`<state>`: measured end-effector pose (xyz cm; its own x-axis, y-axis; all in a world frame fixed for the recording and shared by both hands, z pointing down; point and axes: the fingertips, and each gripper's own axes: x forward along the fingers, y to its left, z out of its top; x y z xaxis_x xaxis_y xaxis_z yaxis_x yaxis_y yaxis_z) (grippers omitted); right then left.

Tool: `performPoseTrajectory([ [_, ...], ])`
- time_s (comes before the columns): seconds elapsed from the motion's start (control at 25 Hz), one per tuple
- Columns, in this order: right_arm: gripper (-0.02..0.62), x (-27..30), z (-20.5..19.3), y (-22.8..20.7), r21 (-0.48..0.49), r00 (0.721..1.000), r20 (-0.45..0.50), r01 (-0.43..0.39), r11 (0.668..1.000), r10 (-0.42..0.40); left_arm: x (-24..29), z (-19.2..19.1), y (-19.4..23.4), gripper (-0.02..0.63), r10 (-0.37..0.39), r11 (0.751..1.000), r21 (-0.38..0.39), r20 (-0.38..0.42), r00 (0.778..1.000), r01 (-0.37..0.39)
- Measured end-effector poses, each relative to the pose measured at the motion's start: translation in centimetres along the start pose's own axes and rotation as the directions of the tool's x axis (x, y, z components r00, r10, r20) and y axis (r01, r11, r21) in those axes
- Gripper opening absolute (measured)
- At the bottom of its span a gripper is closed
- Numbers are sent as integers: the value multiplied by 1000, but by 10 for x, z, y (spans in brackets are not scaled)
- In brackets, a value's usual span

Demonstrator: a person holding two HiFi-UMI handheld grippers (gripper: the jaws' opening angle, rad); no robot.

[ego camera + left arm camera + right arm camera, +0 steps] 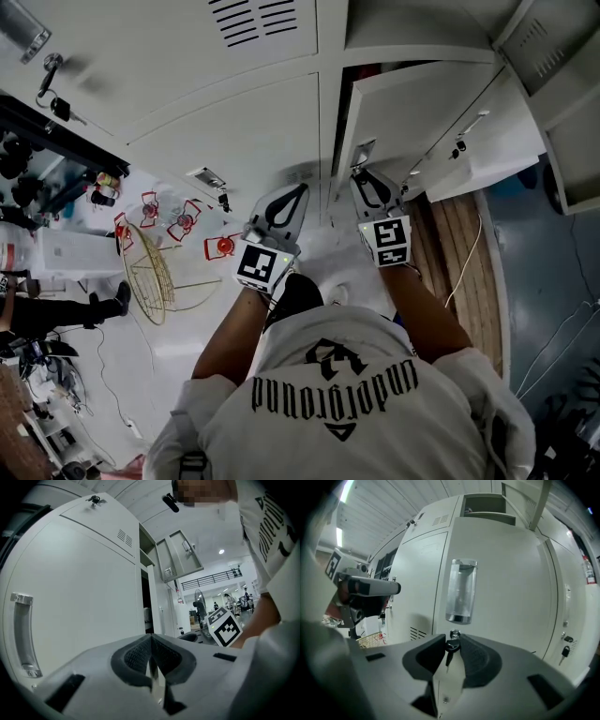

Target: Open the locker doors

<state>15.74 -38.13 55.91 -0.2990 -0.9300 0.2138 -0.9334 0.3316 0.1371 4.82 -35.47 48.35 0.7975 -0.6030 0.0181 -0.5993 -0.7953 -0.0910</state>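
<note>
White lockers, glossy pale floor, wooden pallet; right tool grips key.

light: bright, even, overhead; ceiling strip blown out, round lamp flares
shadows: soft grey patch on locker door, head view
glare: sheen on white floor; clear handle glints
distortion: heavy fisheye, straight edges bow, black corners in both gripper views
focus: nearest foreground soft; left gripper view background hazy
</note>
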Motion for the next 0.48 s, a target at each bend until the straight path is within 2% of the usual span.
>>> performPoseTrajectory([
  [0.48,107,-68,-17,-11,13,999,-11,-34,999,34,24,17,-46,8,-64,998,15,25,998,64],
])
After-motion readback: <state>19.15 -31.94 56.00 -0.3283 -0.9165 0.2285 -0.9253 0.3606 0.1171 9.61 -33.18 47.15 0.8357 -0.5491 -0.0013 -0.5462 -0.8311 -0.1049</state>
